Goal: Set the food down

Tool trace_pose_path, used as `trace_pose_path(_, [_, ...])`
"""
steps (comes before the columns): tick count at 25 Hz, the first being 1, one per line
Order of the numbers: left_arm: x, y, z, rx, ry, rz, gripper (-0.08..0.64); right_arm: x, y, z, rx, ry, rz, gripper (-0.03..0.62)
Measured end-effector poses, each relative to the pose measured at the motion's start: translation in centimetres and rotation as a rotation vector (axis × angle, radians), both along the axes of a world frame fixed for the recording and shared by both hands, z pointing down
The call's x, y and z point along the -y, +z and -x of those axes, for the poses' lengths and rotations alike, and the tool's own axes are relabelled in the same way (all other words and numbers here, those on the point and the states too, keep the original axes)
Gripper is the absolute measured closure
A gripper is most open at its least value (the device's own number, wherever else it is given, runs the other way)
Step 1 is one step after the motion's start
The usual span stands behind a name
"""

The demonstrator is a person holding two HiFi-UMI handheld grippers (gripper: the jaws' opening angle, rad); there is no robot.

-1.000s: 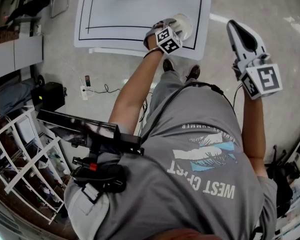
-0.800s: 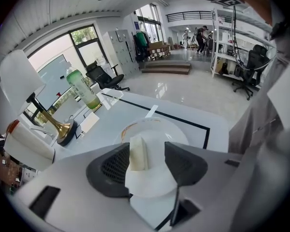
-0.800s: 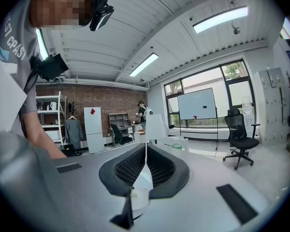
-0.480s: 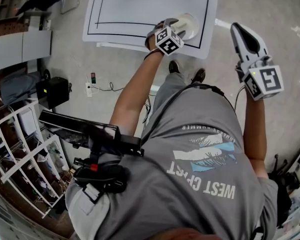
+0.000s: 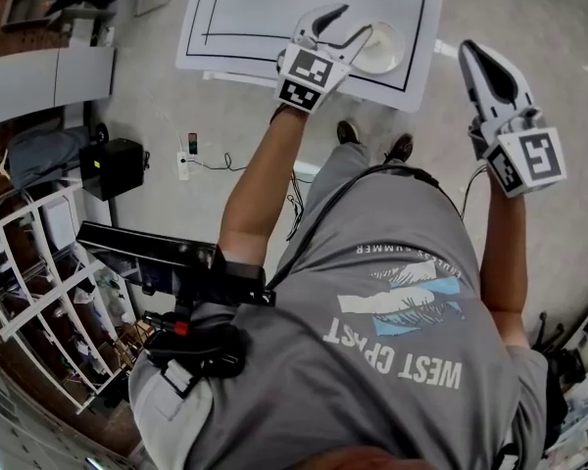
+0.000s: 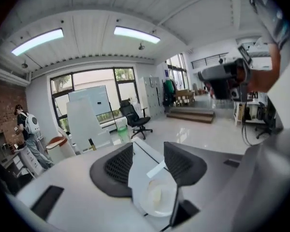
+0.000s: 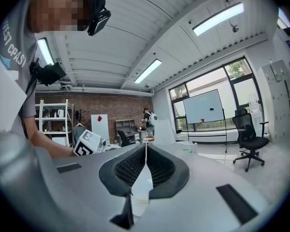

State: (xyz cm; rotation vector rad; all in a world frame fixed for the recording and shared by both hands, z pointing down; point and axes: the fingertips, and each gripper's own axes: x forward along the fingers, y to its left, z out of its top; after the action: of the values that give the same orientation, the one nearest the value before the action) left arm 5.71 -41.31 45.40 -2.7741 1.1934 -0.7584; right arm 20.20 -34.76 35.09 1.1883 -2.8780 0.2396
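**Left gripper.** My left gripper [image 6: 148, 153] has its jaws wide apart and nothing is clamped between them. In the left gripper view the gap frames a small white bowl [image 6: 146, 204] holding a pale portion of food [image 6: 156, 194]. The bowl sits on the white surface with the black border line [image 5: 245, 8], and neither pad appears to touch it, though I cannot fully rule out contact at the right pad's lower edge.

**Governing relation.** The bowl lies ahead of and below my left jaws, offset toward the right-hand jaw rather than centred in the gap. In the head view it sits just beside the jaw tips on their right, inside the border line and near the corner. The bowl is round, so it has no long axis to line up with. It stands upright and appears to rest flat.

**Right gripper.** My right gripper [image 7: 145, 151] has its jaws drawn together with only a sliver of light between the pads, and it holds nothing. In the head view it is raised over bare floor to the right of the surface, well apart from the bowl.

**Assessment.** The left gripper is clearly the nearer of the two. Judging by how things lie, the food is already down. Any coming move should be a straight lift of the left jaws clear of the rim, minding the side where clearance is least.
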Motion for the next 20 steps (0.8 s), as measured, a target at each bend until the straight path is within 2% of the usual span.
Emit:
trace_pose_path(4, [-1.4, -7.4, 0.4, -0.22, 0.017, -0.083, 0.391, -0.7, -2.3, 1.8, 0.001, -0.029, -0.051, 0.584])
trace_pose_path(8, [-4.0, -14.2, 2.2, -0.409, 0.053, -0.142, 0.522, -2.4, -5.1, 4.4, -0.01, -0.058, -0.102, 0.584])
trace_pose_path(11, [-6.0, -18.2, 4.2, -0.537, 0.095, -0.157, 0.552, -3.5, -6.8, 6.7, -0.023, -0.07, -0.119, 0.586])
trace_pose_path(14, [-8.5, -20.7, 6.3, -0.587, 0.145, -0.166, 0.552, -5.2, -8.2, 9.1, -0.011, -0.059, -0.12, 0.586])
trace_pose_path(20, [-12.9, -23.5, 10.8, -0.601, 0.219, -0.205, 0.552, -8.2, -10.4, 13.4, -0.014, -0.022, -0.132, 0.586])
